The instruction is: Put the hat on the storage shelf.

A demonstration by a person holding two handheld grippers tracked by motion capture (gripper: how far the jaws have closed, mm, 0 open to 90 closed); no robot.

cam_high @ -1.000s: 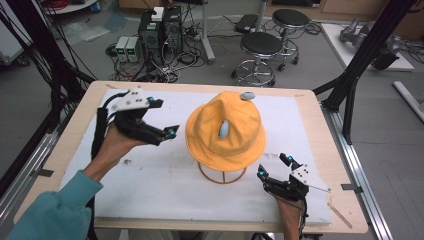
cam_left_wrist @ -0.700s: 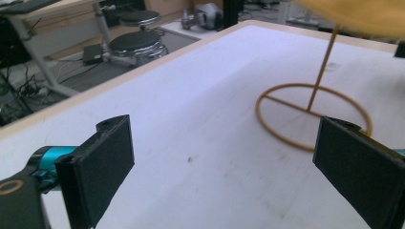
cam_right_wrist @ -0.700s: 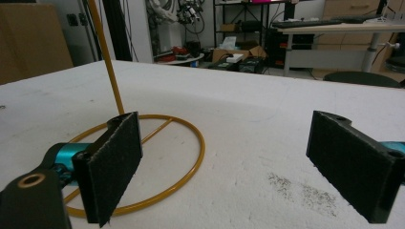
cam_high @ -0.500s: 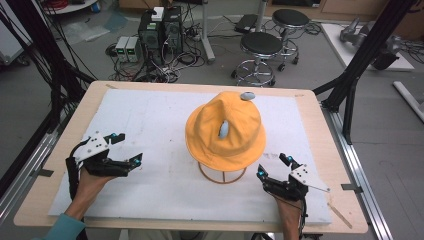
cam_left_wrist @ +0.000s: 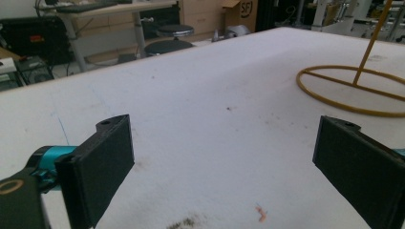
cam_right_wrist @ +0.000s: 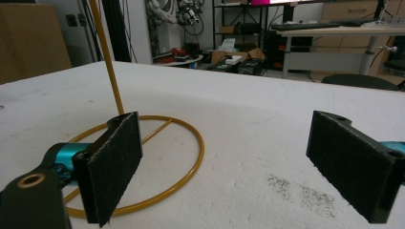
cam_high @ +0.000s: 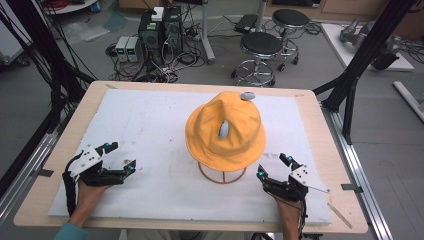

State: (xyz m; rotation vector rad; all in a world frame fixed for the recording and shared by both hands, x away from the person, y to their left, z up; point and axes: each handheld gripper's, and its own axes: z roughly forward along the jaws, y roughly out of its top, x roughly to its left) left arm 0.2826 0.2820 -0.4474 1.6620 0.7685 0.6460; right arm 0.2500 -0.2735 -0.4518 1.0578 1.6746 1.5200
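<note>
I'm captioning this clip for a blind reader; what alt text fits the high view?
An orange bucket hat sits on a gold wire stand in the middle of a white-topped table. At the near edge, the left gripper and right gripper rest open and empty on either side of it.

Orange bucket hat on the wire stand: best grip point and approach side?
Probably the soft brim of the orange fabric bucket hat at its near edge, where it overhangs the yellow wire stand with free space beneath. Come from the near right with the right hand-held gripper, open and closest: one jaw under the brim, one over, then lift straight up.
</note>
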